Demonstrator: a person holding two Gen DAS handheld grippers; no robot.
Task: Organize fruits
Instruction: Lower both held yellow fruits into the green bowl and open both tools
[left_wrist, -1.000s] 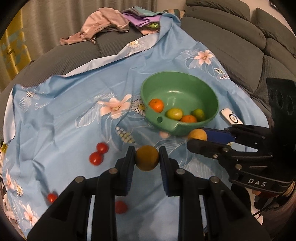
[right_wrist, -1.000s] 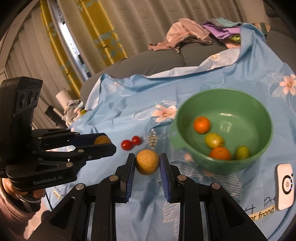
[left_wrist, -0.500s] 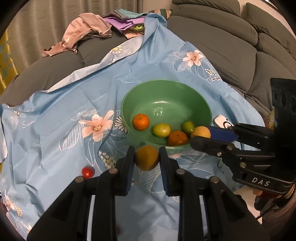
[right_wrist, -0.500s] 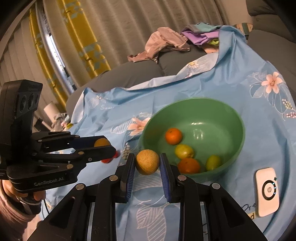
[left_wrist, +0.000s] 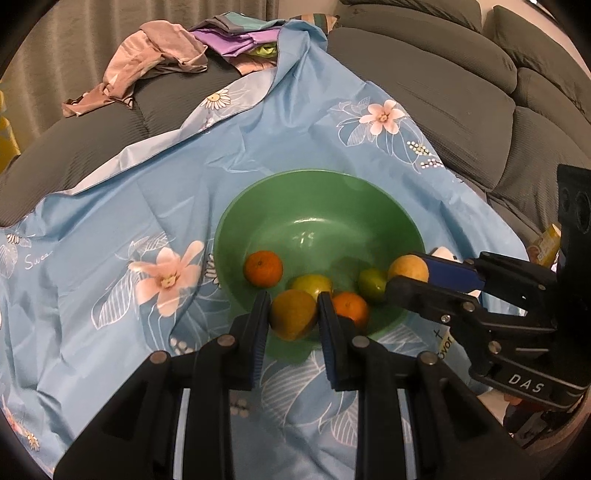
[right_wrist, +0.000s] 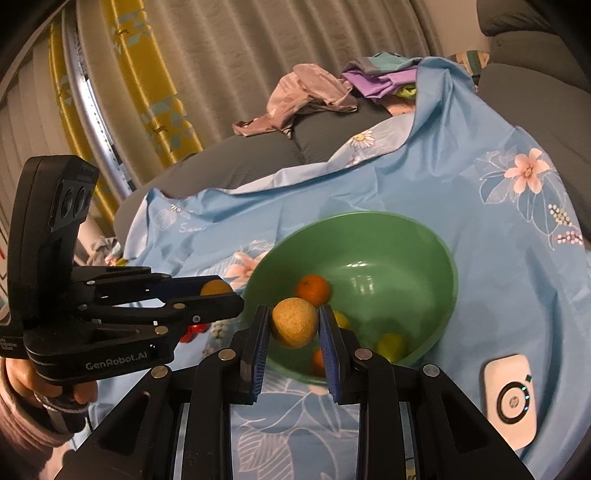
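Observation:
A green bowl (left_wrist: 258, 218) (right_wrist: 436, 251) sits on a blue flowered cloth (left_wrist: 110, 229) and holds two oranges (left_wrist: 263, 268) and two green-yellow fruits (left_wrist: 371, 284). My left gripper (left_wrist: 293, 314) is shut on a dull orange fruit (left_wrist: 291, 314) over the bowl's near rim. My right gripper (right_wrist: 293, 326) is shut on a rough yellow fruit (right_wrist: 294, 322), also over the bowl's near edge. In the left wrist view the right gripper (left_wrist: 408, 275) comes in from the right. In the right wrist view the left gripper (right_wrist: 218, 291) comes in from the left.
A white device (right_wrist: 511, 397) lies on the cloth right of the bowl. Red cherry tomatoes (right_wrist: 192, 332) lie left of the bowl, mostly hidden behind the left gripper. Clothes (left_wrist: 159, 62) are piled on the grey sofa (left_wrist: 480, 92) behind.
Both grippers have carried their fruits forward from the open cloth to over the bowl's near rim. The red tomatoes have dropped out of the left wrist view.

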